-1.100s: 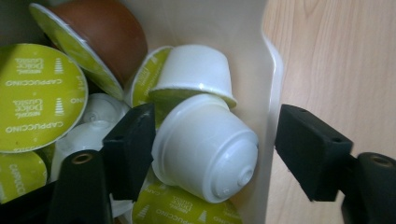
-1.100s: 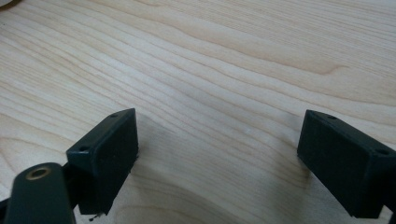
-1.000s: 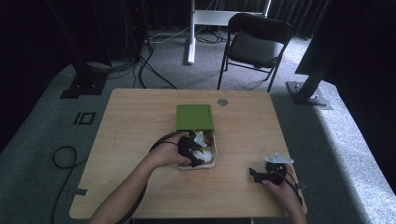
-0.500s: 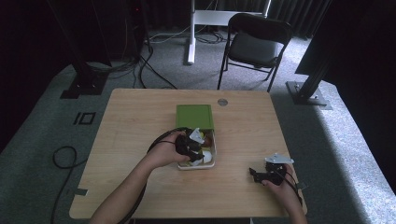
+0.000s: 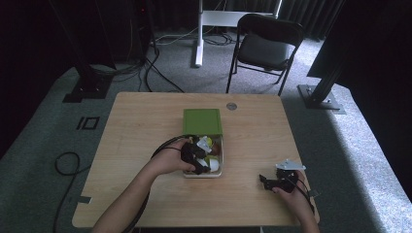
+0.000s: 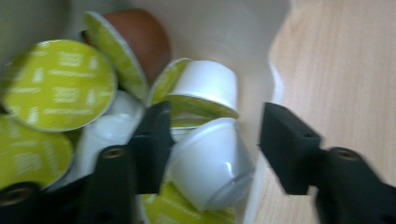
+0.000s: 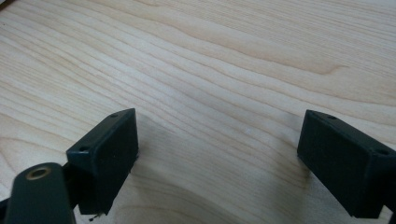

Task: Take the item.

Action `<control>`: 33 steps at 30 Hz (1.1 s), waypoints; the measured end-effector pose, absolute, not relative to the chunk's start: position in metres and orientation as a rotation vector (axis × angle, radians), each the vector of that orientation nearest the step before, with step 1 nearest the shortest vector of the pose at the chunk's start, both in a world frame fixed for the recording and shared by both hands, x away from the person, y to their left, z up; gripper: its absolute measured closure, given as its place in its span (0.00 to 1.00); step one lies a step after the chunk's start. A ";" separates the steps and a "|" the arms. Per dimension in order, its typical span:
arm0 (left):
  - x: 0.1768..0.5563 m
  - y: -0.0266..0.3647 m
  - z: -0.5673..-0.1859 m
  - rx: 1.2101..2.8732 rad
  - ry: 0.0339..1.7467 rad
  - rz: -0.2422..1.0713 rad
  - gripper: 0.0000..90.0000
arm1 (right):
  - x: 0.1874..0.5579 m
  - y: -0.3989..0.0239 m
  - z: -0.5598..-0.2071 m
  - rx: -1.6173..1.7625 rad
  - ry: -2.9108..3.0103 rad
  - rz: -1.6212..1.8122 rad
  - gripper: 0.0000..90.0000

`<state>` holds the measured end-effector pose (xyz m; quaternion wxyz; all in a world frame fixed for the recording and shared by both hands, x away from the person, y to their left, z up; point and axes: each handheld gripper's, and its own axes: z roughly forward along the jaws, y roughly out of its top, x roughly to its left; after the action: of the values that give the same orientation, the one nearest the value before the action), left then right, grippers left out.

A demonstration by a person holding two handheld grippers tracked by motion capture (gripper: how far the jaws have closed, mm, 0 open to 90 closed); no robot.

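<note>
The left gripper point(image 6: 212, 140) reaches into the pale tray point(image 5: 216, 172) of coffee capsules on the wooden table point(image 5: 145, 121), its jaws spread either side of a white capsule point(image 6: 210, 165) that lies on its side near the tray's wall; contact is unclear. Green-lidded capsules point(image 6: 58, 84) crowd beside it. The right gripper point(image 7: 217, 158) rests well apart, jaws wide over bare wood.

Blurred print on green capsule lids point(image 6: 58, 84); white capsule point(image 6: 210, 168) partly hidden behind left gripper point(image 6: 215, 140); tray point(image 6: 275, 84) cut off.
</note>
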<state>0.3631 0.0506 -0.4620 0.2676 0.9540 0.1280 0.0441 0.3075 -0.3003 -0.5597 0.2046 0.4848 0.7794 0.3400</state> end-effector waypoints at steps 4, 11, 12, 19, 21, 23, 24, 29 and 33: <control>0.363 0.048 -0.468 2.620 0.270 0.147 0.40 | 0.307 -0.300 -0.560 1.352 2.173 0.948 0.14; 0.364 0.046 -0.478 2.648 0.268 0.115 0.31 | 0.308 -0.300 -0.560 1.349 2.174 0.948 0.14; 0.365 0.046 -0.477 2.647 0.273 0.112 0.31 | 0.308 -0.300 -0.560 1.350 2.174 0.948 0.14; 0.364 0.049 -0.473 2.617 0.307 0.053 0.46 | 0.308 -0.300 -0.560 1.352 2.174 0.948 0.14; 0.363 0.049 -0.474 2.625 0.311 0.059 0.46 | 0.308 -0.300 -0.560 1.351 2.174 0.948 0.13; 0.363 0.048 -0.474 2.620 0.316 0.057 0.46 | 0.308 -0.300 -0.560 1.351 2.174 0.948 0.13; 0.363 0.049 -0.474 2.616 0.320 0.054 0.46 | 0.308 -0.300 -0.560 1.351 2.174 0.948 0.14; 0.363 0.051 -0.473 2.580 0.353 0.049 0.46 | 0.308 -0.300 -0.560 1.351 2.174 0.948 0.13; 0.363 0.053 -0.469 2.556 0.362 0.057 0.46 | 0.308 -0.300 -0.560 1.353 2.174 0.948 0.13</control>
<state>0.3628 0.0526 -0.4694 0.2762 0.9513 0.1349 0.0211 0.3075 -0.3003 -0.5597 0.2042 0.4852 0.7793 0.3399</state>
